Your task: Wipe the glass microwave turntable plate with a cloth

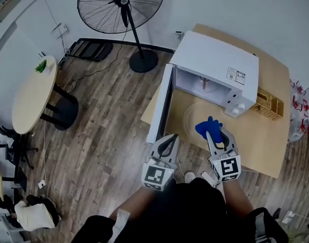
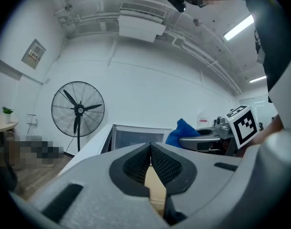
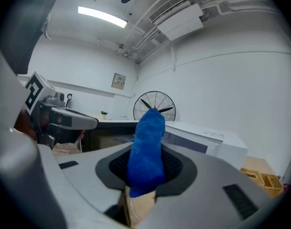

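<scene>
Currently, the right hand-held gripper point(image 1: 214, 131) is clamped on a blue cloth point(image 1: 207, 126). In the right gripper view, the jaws are closed against the cloth point(image 3: 146, 142), which stands up out of them in a bunched column. The left hand-held gripper point(image 1: 170, 138) carries nothing: in the left gripper view its ribbed pads point(image 2: 161, 162) meet at the tips with nothing between them.

Both hand-held grippers are held side by side at the near edge of the wooden bench point(image 1: 266, 130), the left one just beside the right one and level with it.

A white microwave oven point(image 1: 215, 65) stands on the bench ahead of both hand-held grippers, with its door point(image 1: 161, 105) swung fully open, ahead of the left hand-held gripper.

The glass turntable plate point(image 1: 191, 114) appears to lie flat on the bench between the microwave opening and the two hand-held grippers, just ahead of the cloth. Only a faint circular outline is visible in the head view, so contact between cloth and plate cannot be confirmed.

A wicker basket point(image 1: 268, 104) sits on the bench ahead and to the right of the right hand-held gripper, beside the microwave. A black pedestal fan point(image 1: 121, 6) stands on the floor well ahead of the left hand-held gripper. A round table point(image 1: 33, 92) stands far to its left.
</scene>
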